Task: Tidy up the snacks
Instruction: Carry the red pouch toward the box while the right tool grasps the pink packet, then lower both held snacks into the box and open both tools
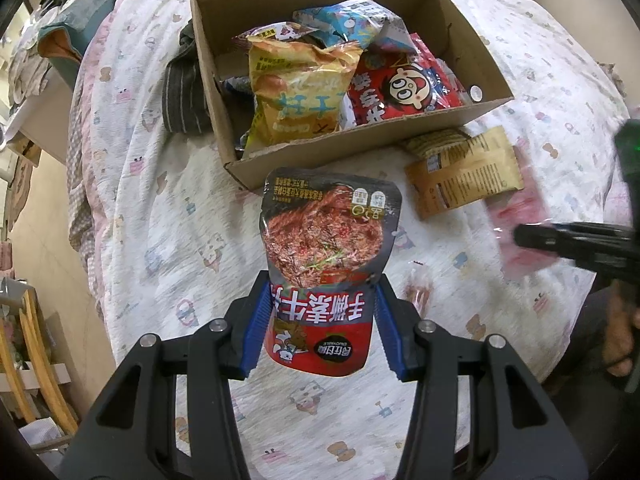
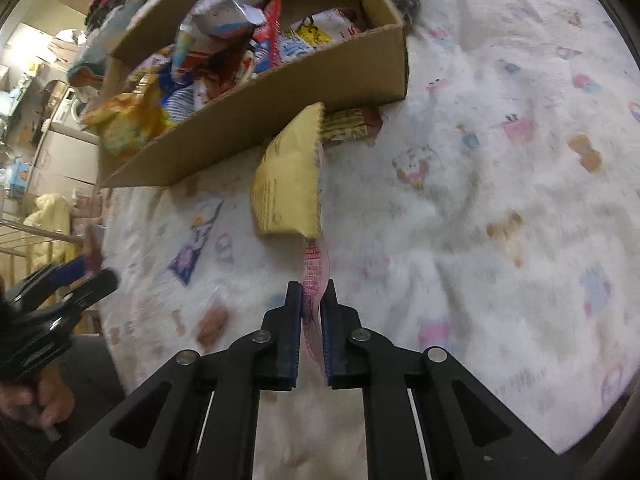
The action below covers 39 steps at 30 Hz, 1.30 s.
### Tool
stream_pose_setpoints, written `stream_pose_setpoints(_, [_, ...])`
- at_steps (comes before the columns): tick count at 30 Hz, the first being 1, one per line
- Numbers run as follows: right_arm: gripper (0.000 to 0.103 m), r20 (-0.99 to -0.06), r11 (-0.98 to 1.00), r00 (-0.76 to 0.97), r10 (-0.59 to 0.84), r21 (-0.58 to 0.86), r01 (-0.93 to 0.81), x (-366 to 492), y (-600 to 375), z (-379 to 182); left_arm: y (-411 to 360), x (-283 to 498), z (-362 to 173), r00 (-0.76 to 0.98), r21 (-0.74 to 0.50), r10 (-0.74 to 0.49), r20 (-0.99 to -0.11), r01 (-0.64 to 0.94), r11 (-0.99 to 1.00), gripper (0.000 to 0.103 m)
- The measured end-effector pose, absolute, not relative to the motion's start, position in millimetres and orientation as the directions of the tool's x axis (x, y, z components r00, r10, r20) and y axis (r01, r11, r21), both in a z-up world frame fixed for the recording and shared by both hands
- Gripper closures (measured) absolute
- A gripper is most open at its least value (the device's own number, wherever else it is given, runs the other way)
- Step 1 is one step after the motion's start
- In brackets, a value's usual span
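My left gripper [image 1: 320,320] pinches red pouch [image 1: 328,248] near box [image 1: 400,128], above bedsheet [image 1: 160,220]; right gripper [image 2: 311,320] clamps thin pink packet [image 2: 316,272]. Both light, crinkly, slippery; I grip flat edges.

Your right gripper [image 1: 520,236] shows blurred and cut off at the frame's right edge. The pink packet [image 2: 316,276] it pinches is edge-on, its print unreadable. The box [image 1: 360,136] wall hides lower snacks.
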State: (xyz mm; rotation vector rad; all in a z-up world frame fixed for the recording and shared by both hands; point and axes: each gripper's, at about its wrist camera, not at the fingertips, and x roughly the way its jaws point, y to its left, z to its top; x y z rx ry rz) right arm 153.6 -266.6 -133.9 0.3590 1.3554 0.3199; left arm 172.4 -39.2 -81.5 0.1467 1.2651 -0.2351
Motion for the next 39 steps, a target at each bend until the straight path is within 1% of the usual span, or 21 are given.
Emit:
stream_pose_setpoints(7, [0.093, -0.796, 0.841, 0.293, 0.530, 0.538, -0.057, 129, -274, -81, -33, 168, -73, 0.324, -0.025, -0.102, -0.940, 0.235, 0.972, 0.058])
stream_pose_setpoints(14, [0.093, -0.735, 0.820, 0.388, 0.556, 0.562, -0.109, 121, -281, -31, -25, 169, -53, 0.397, -0.015, -0.094, -0.913, 0.197, 0.980, 0.058])
stream_pose_setpoints(22, [0.093, -0.702, 0.818, 0.443, 0.558, 0.554, -0.153, 141, -279, 0, -32, 182, -16, 0.484, -0.036, -0.114, -0.868, 0.167, 0.985, 0.058])
stream_pose_setpoints(28, [0.093, -0.703, 0.831, 0.467, 0.536, 0.538, -0.143, 179, -282, 5, -57, 213, -10, 0.480, -0.075, -0.142, -0.865, 0.156, 0.985, 0.058])
stream_pose_setpoints(32, [0.093, -0.710, 0.842, 0.478, 0.517, 0.522, -0.136, 210, -286, 2, -65, 235, -21, 0.443, -0.189, -0.217, -0.870, 0.106, 0.976, 0.058])
stream_pose_setpoints(33, [0.093, -0.712, 0.843, 0.478, 0.515, 0.520, -0.133, 217, -287, 0, -69, 240, -25, 0.435, -0.199, -0.222, -0.872, 0.099, 0.975, 0.058])
stream_pose_setpoints(37, [0.093, -0.715, 0.842, 0.474, 0.514, 0.525, -0.123, 252, -291, -12, -92, 260, -36, 0.420, -0.178, -0.203, -0.885, 0.098, 0.979, 0.058])
stream_pose_setpoints(39, [0.093, -0.719, 0.835, 0.455, 0.525, 0.537, -0.116, 268, -292, -23, -101, 267, -42, 0.412, -0.186, -0.206, -0.887, 0.088, 0.979, 0.057])
